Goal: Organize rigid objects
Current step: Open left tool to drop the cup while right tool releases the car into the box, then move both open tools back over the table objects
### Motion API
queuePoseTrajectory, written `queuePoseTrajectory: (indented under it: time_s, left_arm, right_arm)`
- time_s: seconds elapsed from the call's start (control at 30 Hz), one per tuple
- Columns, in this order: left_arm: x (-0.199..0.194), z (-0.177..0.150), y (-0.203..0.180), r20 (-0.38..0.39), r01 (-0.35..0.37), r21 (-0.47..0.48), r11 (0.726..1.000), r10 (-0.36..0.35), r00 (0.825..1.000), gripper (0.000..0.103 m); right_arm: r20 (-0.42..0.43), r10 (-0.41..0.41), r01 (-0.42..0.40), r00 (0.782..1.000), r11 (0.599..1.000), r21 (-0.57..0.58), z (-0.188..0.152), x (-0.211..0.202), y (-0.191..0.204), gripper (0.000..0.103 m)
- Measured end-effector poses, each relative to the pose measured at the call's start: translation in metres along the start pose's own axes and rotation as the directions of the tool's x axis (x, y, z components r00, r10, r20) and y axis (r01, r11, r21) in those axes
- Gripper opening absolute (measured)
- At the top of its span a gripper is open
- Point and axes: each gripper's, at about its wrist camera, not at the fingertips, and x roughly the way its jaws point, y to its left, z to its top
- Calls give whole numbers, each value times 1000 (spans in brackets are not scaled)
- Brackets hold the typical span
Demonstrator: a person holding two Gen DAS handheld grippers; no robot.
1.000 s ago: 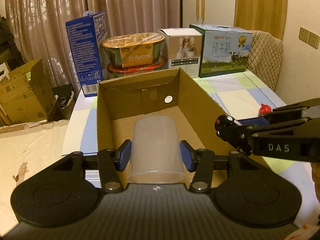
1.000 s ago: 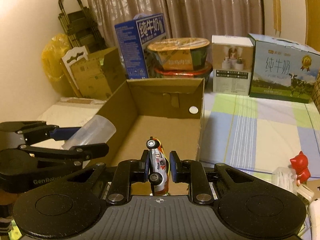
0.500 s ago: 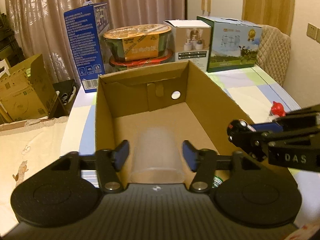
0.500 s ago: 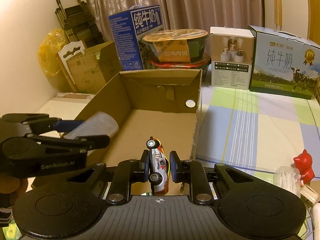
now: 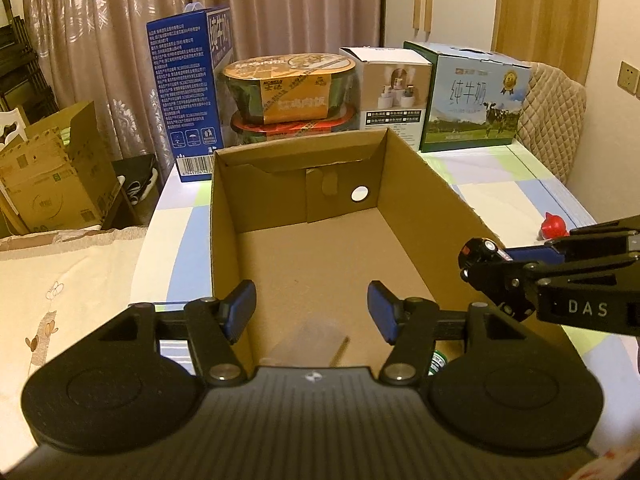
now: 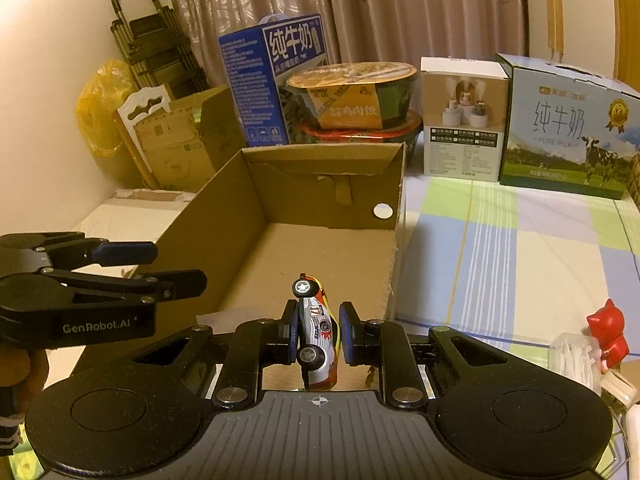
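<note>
An open cardboard box (image 5: 416,200) lies on the checked tablecloth. My left gripper (image 5: 310,300) hovers over its near end, open, with nothing between the blue pads (image 5: 240,308). Below it a clear plastic cup (image 5: 308,340) shows as a pale blur on the box floor. My right gripper (image 6: 319,314) is shut on a small toy race car (image 6: 316,332), held nose-up above the box's near right corner. In the left wrist view that right gripper (image 5: 486,258) reaches in over the right wall with the car (image 5: 480,248). The left gripper (image 6: 176,266) appears at the left of the right wrist view.
Behind the box stand a blue milk carton (image 5: 188,92), stacked instant meal bowls (image 5: 288,88), a white carton (image 5: 396,88) and a green milk case (image 5: 476,96). A red cat figurine (image 6: 608,332) and a swab container (image 6: 572,360) sit at the right. A padded chair (image 5: 552,120) stands behind.
My left gripper opened and let go of the clear cup, which dropped from between the pads to the box floor. The right gripper kept its grip on the toy car.
</note>
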Motion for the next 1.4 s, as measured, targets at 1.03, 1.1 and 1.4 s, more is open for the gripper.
queuePoseTrajectory:
  time_s: [1.03,1.1,1.4]
  left_arm:
    - [-40,-5,-6,52,12,-60,998,-9,999,57]
    - [-48,-6,-10,55,9,-66,998,-5,998,57]
    - [-87,-10,-39,78,22,-67,998,-17,997,58]
  right_arm:
    - [173,-6,0,985,999,35,2,-52,-8,39]
    - [176,-6,-2,984,999,45,-1,-63,-10,40]
    - [211,-36,23,977,998,64,-18,-118,-19,47]
